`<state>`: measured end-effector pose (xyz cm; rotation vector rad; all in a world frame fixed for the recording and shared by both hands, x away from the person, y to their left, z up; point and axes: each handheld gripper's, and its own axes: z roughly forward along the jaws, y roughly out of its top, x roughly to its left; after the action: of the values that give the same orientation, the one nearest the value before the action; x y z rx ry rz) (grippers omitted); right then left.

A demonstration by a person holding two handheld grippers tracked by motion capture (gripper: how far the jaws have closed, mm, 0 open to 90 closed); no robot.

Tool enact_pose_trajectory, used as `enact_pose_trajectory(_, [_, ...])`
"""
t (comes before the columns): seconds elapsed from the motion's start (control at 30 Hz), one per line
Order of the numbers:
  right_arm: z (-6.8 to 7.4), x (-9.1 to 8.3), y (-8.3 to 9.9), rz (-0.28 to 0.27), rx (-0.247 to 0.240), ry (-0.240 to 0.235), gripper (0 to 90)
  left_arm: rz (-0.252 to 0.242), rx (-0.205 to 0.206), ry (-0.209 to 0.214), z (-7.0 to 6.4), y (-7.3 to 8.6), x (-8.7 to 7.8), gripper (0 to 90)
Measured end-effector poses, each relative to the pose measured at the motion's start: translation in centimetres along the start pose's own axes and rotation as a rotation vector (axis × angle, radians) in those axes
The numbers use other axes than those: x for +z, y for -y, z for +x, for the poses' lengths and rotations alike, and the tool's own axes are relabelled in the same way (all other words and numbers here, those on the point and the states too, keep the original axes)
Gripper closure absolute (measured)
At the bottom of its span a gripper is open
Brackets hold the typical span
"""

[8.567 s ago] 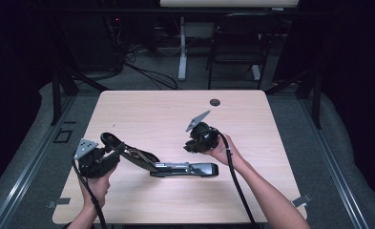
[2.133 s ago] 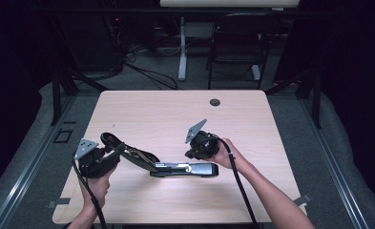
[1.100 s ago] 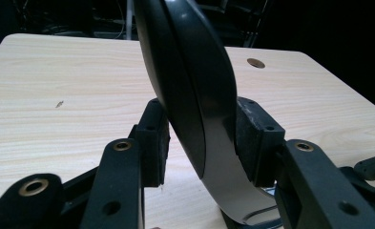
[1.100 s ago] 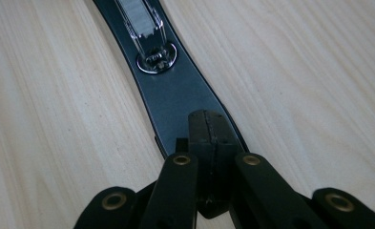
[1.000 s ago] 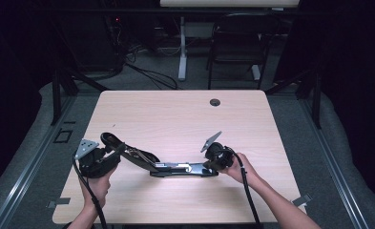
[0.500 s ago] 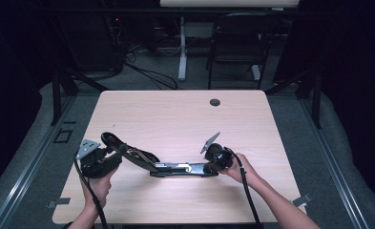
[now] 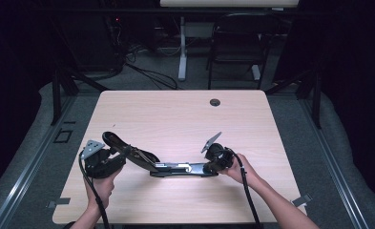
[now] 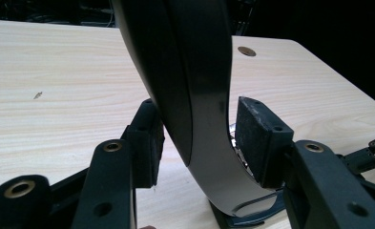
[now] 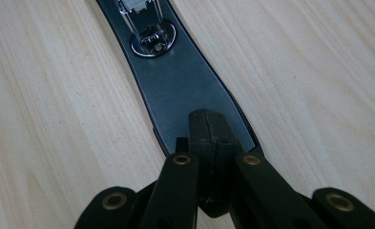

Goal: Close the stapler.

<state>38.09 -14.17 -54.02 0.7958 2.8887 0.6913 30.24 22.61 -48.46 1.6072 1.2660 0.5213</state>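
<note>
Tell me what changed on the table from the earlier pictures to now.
The right tool came down from above the table to the front end of the stapler's base, jaws shut and pressing there. The left tool stayed around the raised stapler arm, and the stapler stayed where it was on the table.

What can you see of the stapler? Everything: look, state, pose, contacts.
The stapler is black, glossy like plastic, and swung wide open. Its flat base lies on the light wood table, with a shiny metal anvil plate near its front end. The curved top arm rises up and back to the left. The left gripper straddles that arm. The right gripper, jaws together, presses on the base's end.
</note>
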Motion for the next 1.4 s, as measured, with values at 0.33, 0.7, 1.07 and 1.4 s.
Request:
enact_pose_trajectory(0.33, [-0.1,0.0,0.0,-0.005,0.01,-0.011,90.0,-0.027,0.015,0.015,-0.6,0.1,0.1,58.0])
enact_pose_trajectory(0.7, [-0.2,0.1,0.0,-0.009,0.022,-0.017,90.0,-0.057,0.085,0.031,-2.8,-0.5,0.7,59.9])
enact_pose_trajectory(1.07, [-0.3,0.0,0.1,-0.011,0.025,-0.025,90.0,-0.057,0.135,0.028,-4.0,-0.8,1.0,60.3])
enact_pose_trajectory(1.4, [-0.3,0.1,0.1,-0.013,0.03,-0.028,90.0,-0.052,0.147,0.049,-4.7,-0.9,1.6,59.1])
